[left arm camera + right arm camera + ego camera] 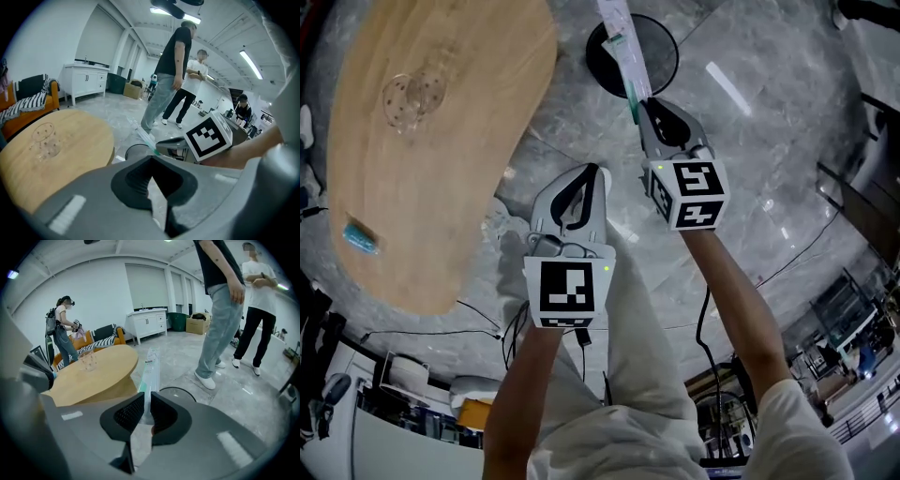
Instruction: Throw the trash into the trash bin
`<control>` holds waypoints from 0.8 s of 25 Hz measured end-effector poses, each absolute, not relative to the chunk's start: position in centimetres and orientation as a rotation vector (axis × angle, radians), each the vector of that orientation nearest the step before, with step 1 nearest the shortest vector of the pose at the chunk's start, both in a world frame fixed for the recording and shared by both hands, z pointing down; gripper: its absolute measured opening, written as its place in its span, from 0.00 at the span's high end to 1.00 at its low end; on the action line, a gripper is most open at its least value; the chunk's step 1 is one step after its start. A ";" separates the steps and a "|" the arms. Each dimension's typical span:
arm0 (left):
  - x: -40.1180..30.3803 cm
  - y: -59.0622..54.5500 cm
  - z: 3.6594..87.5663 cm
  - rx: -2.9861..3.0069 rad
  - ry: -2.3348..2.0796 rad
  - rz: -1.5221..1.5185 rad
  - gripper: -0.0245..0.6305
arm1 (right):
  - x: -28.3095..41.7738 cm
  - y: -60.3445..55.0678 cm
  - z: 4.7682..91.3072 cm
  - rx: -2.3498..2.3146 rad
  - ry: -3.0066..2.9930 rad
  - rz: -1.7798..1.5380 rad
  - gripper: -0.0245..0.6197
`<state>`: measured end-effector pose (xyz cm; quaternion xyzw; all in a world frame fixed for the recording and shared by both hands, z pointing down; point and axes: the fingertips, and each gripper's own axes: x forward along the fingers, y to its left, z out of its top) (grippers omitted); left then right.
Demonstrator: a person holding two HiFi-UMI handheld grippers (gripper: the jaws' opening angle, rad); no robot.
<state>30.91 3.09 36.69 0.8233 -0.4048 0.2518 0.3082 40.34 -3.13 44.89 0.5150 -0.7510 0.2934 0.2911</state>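
The right claw [639, 105] is clenching the near end of a long clear wrapper [619, 37] with a green tip. Both pads are pressing on the wrapper [151, 369] in the right gripper view, where the right claw [146, 411] is pointing down toward the floor. In the head view the wrapper is reaching out over the open mouth of the black trash bin [661, 56], and the claw's tips are hanging at the bin's near rim.

The left claw [595, 173] is hanging beside the right one, nearer the person. It is over bare floor [750, 141], just off the right edge of the round wooden table [441, 187]. In the left gripper view the left claw [150, 183] is clenched with nothing between its pads.

The bin is standing on the grey marble floor, just off the table's far right edge, with a narrow strip of floor showing between them. Right of the bin the floor is lying open. Beyond the trash bin [180, 391], 2 people [220, 310] are standing on that open floor.

On the table, a clear cup [414, 96] is standing toward the far edge. A small blue item [361, 234] is lying close to the left edge. Cables [473, 314] are trailing on the floor past the table's near edge.
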 end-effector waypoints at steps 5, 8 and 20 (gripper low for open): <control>33.0 2.7 37.8 2.178 -1.043 0.679 0.96 | 43.1 -3.1 47.4 1.355 -1.932 0.792 0.86; 33.4 2.1 38.4 2.174 -1.040 0.678 0.96 | 44.1 -3.6 49.1 1.351 -1.892 0.810 0.86; 34.4 2.5 42.6 2.116 -1.046 0.683 0.96 | 47.1 -2.9 57.7 1.294 -1.751 0.883 0.86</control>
